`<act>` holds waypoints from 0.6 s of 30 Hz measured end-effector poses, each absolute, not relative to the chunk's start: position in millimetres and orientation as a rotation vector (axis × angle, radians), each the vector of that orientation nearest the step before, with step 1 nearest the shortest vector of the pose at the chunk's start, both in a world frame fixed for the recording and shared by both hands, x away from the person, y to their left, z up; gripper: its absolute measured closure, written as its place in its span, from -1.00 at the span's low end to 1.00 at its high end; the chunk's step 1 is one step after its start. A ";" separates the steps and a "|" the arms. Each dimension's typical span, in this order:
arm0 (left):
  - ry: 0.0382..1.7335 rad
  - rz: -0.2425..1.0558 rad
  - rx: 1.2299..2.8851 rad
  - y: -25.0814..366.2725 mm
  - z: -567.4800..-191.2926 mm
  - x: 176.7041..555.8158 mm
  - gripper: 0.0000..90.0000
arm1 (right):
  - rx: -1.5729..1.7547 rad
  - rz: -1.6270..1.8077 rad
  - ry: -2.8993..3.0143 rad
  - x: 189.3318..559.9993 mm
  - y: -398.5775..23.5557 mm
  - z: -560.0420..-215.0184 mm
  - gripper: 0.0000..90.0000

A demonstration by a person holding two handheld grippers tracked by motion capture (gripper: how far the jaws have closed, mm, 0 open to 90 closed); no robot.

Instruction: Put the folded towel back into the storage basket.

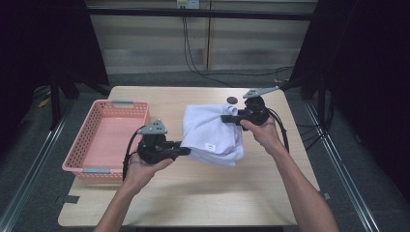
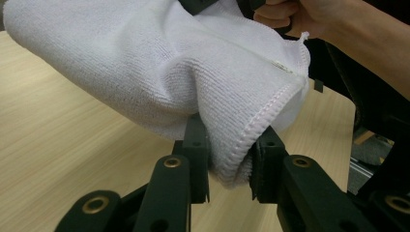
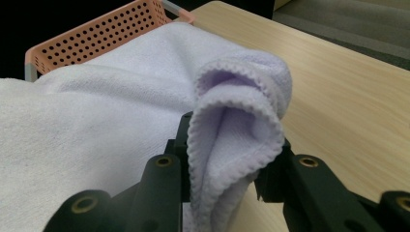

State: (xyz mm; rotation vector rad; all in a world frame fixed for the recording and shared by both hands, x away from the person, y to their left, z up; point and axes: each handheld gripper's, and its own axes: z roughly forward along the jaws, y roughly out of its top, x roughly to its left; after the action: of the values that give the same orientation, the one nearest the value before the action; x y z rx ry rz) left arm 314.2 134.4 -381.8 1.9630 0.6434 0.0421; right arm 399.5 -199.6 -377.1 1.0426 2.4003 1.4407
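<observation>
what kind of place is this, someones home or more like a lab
More likely a lab or recording studio than a home: black curtains flank a lone wooden table, cables trail across the grey floor, and a person works a white towel with two handheld grippers beside a pink basket.

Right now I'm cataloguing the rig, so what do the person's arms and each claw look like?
Both forearms are bare, no sleeves or gloves. The left claw and right claw are black, each topped by a grey three-cornered plate and trailing a black cable. Their linked jaws carry brass-coloured pivot rivets.
</observation>
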 end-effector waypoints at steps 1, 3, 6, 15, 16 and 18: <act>0.647 0.047 1.963 137.1 -381.2 314.0 0.62 | 1.047 1.442 2.402 401.1 -196.2 -376.4 0.51; 0.652 0.057 1.959 143.0 -379.5 313.1 0.62 | 1.036 1.449 2.407 403.8 -188.7 -375.1 0.51; 0.658 0.071 1.948 155.0 -375.3 313.5 0.62 | 1.023 1.478 2.407 407.6 -178.6 -372.3 0.51; 0.713 0.127 1.923 190.3 -362.2 317.5 0.62 | 0.988 1.519 2.421 425.6 -142.4 -362.2 0.51; 0.721 0.132 1.919 193.7 -361.7 317.7 0.62 | 0.982 1.515 2.429 427.8 -138.1 -361.6 0.51; 0.734 0.143 1.920 200.6 -360.5 319.0 0.63 | 0.979 1.526 2.436 432.3 -130.0 -361.0 0.51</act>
State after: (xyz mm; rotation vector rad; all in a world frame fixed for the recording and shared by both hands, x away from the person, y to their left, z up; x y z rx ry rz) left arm 319.0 200.6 -360.5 1.9198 0.7338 0.1429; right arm 432.3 -130.0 -361.0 0.9793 2.4362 1.5261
